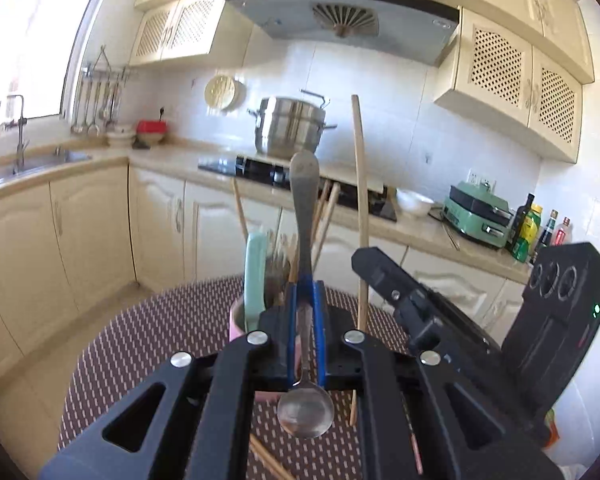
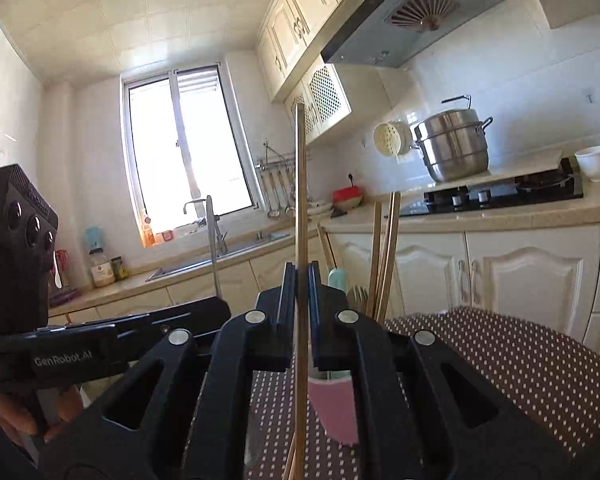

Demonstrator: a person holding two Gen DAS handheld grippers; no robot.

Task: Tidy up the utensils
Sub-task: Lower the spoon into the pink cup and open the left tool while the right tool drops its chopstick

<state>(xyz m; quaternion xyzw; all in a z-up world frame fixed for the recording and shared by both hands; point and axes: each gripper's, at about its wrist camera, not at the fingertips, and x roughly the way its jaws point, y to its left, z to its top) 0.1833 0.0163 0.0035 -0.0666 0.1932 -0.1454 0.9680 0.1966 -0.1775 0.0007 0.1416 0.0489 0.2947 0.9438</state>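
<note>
- The left gripper [image 1: 305, 300], with its blue pads [image 1: 319, 312], was closed tight on a shiny metal spoon [image 1: 305, 410]. The round bowl of the spoon hung near the camera and the flat handle pointed away and up.
- The right gripper [image 2: 301, 280], black like the other one, was closed tight on a long thin wooden chopstick [image 2: 300, 184]. The chopstick stood almost straight up between its jaws.
- Under both grippers was a round table with a brown dotted cloth [image 1: 160, 340]. A few loose wooden chopsticks [image 1: 266, 460] lay flat on the cloth, close to the left gripper.
- Just past the grippers stood a pink cup-shaped holder [image 2: 336, 412]. It already had a pale green flat-handled tool [image 1: 256, 276] and some wooden chopsticks [image 2: 384, 256] standing in it.
- I think the step in hand was carrying the spoon and the chopstick to the pink holder to drop them in.
- The next move, I think, would need each one lined up over the open top of the holder and lowered in, end first, before letting go. The holder was already quite full, so the things inside could get bumped.
- Far behind were cream cupboards, a black stove and a big steel pot [image 1: 290, 128].
</note>
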